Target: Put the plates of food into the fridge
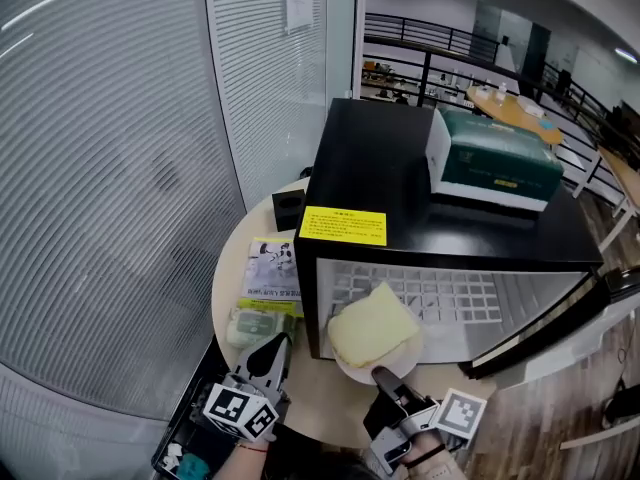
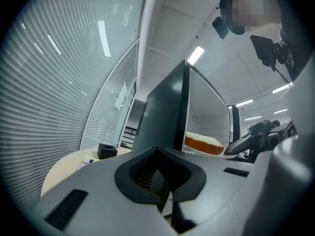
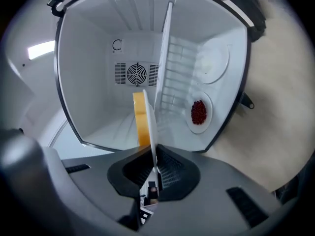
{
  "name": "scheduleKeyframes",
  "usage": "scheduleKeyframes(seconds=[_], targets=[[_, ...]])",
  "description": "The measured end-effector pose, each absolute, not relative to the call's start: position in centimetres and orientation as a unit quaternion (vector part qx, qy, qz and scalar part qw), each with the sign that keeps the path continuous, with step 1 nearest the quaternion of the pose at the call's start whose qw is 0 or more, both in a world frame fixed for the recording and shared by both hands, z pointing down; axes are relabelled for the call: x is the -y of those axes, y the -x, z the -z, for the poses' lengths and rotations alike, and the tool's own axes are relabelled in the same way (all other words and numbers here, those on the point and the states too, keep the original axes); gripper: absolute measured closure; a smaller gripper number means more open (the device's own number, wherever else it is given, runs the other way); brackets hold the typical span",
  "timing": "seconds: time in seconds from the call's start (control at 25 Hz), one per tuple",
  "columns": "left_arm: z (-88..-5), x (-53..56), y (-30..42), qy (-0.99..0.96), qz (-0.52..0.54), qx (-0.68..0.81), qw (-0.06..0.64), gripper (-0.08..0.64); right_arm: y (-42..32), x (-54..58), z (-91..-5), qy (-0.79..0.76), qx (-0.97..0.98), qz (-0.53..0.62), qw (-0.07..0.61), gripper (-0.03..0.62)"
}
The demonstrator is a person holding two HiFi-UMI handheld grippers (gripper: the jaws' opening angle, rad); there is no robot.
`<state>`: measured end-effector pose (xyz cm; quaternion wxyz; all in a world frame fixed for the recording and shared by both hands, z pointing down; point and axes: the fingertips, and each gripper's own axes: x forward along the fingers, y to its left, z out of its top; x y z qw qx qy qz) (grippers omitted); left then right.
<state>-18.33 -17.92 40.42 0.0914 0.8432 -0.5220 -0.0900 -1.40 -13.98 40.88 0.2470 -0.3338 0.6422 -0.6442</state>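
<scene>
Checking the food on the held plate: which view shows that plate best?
The head view: it looks down on the plate and its pale yellow slab, rim pinched by the right gripper. The right gripper view shows it only edge-on between the jaws; the left gripper view, low from the side.

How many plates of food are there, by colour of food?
Yellow food: 1, the white plate with the pale yellow slice, pinched by the jaws of the right gripper at the black fridge.
Red food: 1, the white plate of small red pieces inside the fridge.
Total: 2. A pale round shape deeper in may be another plate; I cannot tell.
</scene>
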Motion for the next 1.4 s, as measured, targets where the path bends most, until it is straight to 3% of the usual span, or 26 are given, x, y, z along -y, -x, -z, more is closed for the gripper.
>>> scheduleKeyframes(seconds=[1.4], targets=[[-38.9, 24.0, 19.4, -0.84, 0.109, 0.524, 0.089, 0.569, 2.2, 22.5, -41.2, 0.379, -0.525, 0.709, 0.278, 0.574]])
